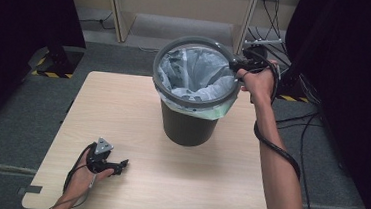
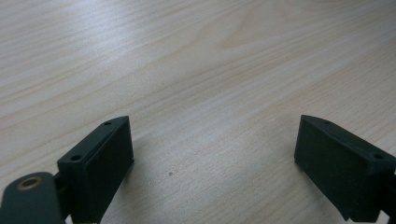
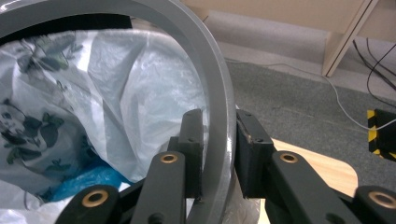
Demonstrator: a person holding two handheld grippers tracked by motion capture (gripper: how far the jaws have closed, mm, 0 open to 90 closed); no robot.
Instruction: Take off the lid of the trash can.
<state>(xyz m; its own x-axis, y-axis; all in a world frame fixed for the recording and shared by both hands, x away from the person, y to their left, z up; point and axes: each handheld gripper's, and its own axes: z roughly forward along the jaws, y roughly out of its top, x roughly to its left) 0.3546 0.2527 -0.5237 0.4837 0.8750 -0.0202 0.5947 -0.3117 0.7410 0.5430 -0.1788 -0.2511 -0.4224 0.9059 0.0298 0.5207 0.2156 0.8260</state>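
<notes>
A dark bin (image 1: 187, 127) stands on the far middle of the wooden table (image 1: 123, 109). A grey ring (image 1: 193, 104) sits on its top and holds down a pale plastic liner (image 1: 196, 72). My right gripper (image 1: 236, 66) reaches the ring's right side. In the right gripper view its jaws stand one inside and one outside the ring (image 3: 210, 79), and both pads press on it (image 3: 218, 154). The liner (image 3: 116, 84) is crumpled, with something blue (image 3: 88, 179) low in it. My left gripper (image 1: 123, 164) rests on the table at the near left, open and empty (image 2: 212, 163).
Beyond the table lie grey floor, wooden furniture legs (image 1: 118, 14) and loose cables (image 1: 275, 21). Black curtains hang on both sides. A yellow-black striped stand base (image 1: 50, 74) sits at the far left. Bare wood surrounds the bin.
</notes>
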